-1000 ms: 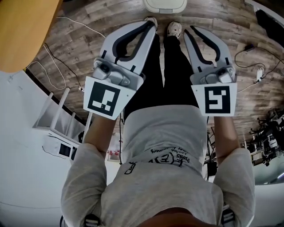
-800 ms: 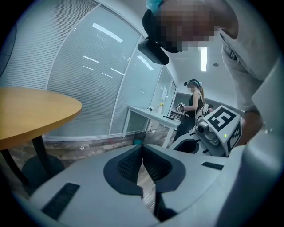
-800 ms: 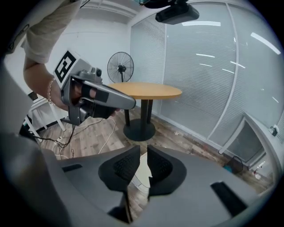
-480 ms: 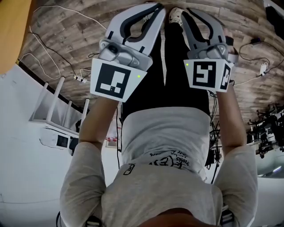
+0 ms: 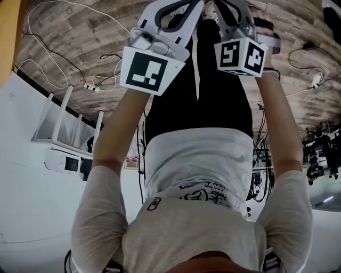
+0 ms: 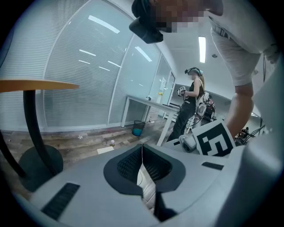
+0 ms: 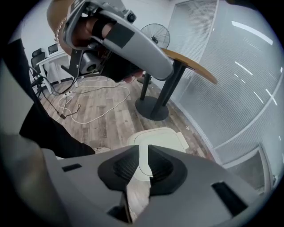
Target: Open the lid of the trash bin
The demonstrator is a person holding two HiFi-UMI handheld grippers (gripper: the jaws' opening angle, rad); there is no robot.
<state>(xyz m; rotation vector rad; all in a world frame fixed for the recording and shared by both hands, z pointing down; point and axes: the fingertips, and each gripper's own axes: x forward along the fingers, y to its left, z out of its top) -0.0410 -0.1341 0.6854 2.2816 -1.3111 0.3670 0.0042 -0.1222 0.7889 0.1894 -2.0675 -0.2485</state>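
Observation:
The trash bin (image 7: 156, 142) is a low white box on the wood floor with its lid down flat. It shows only in the right gripper view, just beyond the jaws. My right gripper (image 7: 143, 150) points down at it from above. Its jaws have just been opening and stand a narrow gap apart, with nothing between them. My left gripper (image 6: 142, 146) is shut, tips meeting, and holds nothing. In the head view both grippers, left (image 5: 184, 6) and right (image 5: 230, 6), reach down past the person's legs, and the bin is hidden there.
A round table with an orange top stands on a black pedestal base (image 7: 152, 108) just behind the bin. Cables (image 7: 88, 104) trail over the floor to its left. A fan (image 7: 155, 34) stands further back. Another person (image 6: 190, 106), a white desk (image 6: 148, 103) and a small blue basket (image 6: 138, 128) are across the room.
Both grippers have moved toward the top of the head view, down toward the floor. The right one has rolled, so two faces of its cube show. The bin has left that view.

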